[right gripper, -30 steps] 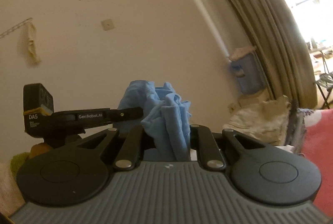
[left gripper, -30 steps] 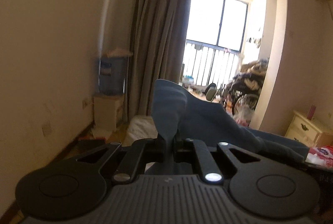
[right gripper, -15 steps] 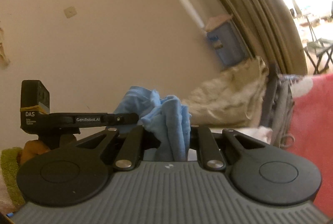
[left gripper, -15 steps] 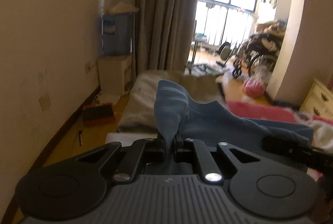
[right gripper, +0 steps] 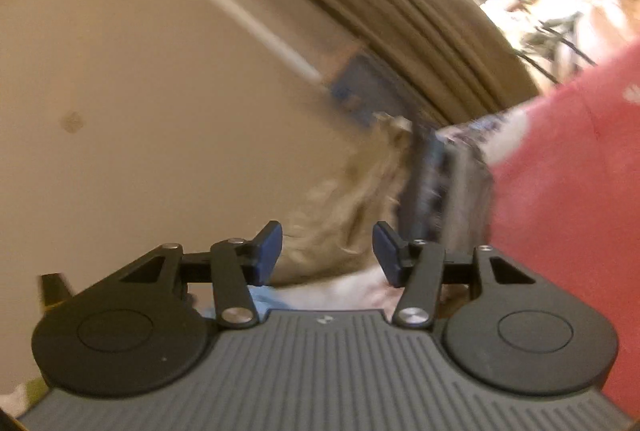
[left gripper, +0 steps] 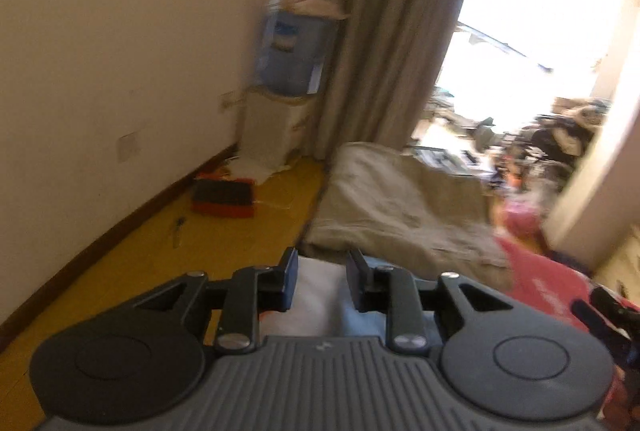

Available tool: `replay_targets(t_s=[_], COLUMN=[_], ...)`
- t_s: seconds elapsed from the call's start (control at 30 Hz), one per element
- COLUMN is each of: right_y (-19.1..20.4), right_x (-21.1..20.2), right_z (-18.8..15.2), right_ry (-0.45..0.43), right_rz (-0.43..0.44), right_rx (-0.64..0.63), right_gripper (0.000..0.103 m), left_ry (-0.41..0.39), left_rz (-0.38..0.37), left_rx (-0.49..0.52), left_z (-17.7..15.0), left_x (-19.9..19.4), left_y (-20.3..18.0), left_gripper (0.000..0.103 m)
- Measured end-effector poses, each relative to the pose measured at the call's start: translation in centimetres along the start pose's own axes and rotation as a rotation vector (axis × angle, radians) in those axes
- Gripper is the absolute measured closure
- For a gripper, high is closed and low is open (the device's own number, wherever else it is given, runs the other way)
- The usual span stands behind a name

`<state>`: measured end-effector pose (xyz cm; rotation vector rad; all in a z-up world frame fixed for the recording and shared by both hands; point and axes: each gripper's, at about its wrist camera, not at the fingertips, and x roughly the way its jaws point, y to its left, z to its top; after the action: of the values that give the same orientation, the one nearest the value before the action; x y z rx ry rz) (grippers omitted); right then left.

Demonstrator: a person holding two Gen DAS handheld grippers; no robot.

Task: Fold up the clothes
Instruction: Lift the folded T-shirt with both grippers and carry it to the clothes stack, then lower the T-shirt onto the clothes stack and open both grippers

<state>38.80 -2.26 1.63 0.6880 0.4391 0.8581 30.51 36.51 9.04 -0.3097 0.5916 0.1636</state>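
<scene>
Bedroom, cream wall on the left, yellow wooden floor (left gripper: 168, 255), grey-brown curtain (left gripper: 392, 31) beside a bright balcony opening.

Left wrist view: blue water dispenser (left gripper: 292, 55) on a white cabinet in the corner; red and black flat object (left gripper: 222, 197) on the floor near the skirting. A beige blanket (left gripper: 392, 207) lies across the bed, with a red cover (left gripper: 540, 271) to its right. Left gripper (left gripper: 322, 281) points down toward the bed edge; jaws opening, a narrow gap, nothing between the pads. A sliver of blue garment (left gripper: 360, 325) shows just below the right finger, against white fabric. Part of the other tool is at the far right edge.

Right wrist view: heavily blurred and tilted. Right gripper (right gripper: 327, 255) jaws opening, moderately apart, empty. A light blue garment (right gripper: 260, 301) edge lies under the left finger, beside pale fabric. Red cover (right gripper: 568, 171) fills the right side; beige blanket (right gripper: 352, 207) ahead.
</scene>
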Motion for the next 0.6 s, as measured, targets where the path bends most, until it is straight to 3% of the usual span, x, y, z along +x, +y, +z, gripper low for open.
replay_targets(t_s=[0.1,0.17,0.27,0.3,0.37,0.43,0.5,0.6], right_y=[3.0,4.1,3.7,3.5,3.0,3.5,5.3,8.6], right_x=[0.1,1.4,3.3,3.1,1.5,-0.6,-2.5,-4.3], right_z=[-1.1,-2.1,-3.6,-3.5,-2.8,-2.0,-1.6,-2.4], right_ry=[0.076,0.169,0.228,0.205,0.114,0.048,0.028,0.062], right_rz=[0.097,0.13,0.008,-0.041,-0.137,-0.158,-0.117,-0.006], right_rx=[-0.159,-0.217,-0.232,-0.208,-0.131,-0.125,-0.181,-0.272], right_gripper=[0.065,0.07,0.094,0.101,0.091,0.092,0.092,0.092], left_ry=[0.068,0.129,0.16,0.15,0.106,0.064,0.031,0.055], left_rz=[-0.072,-0.049,0.053,0.061,0.068,0.044,0.013,-0.077], left_rx=[0.083,0.099,0.1,0.067,0.003,-0.008,-0.011,0.035], left_z=[-0.4,-0.9,-1.3,-1.0,-0.2,0.5,0.9,-0.3], left_x=[0.1,2.3,4.6,4.3,2.4,-0.6,-3.5,-7.0], left_y=[-1.5,-2.0,-1.9,-1.4,-0.5,0.1,0.6,0.4], left_gripper=[0.076,0.075,0.076,0.076,0.076,0.075,0.073,0.073])
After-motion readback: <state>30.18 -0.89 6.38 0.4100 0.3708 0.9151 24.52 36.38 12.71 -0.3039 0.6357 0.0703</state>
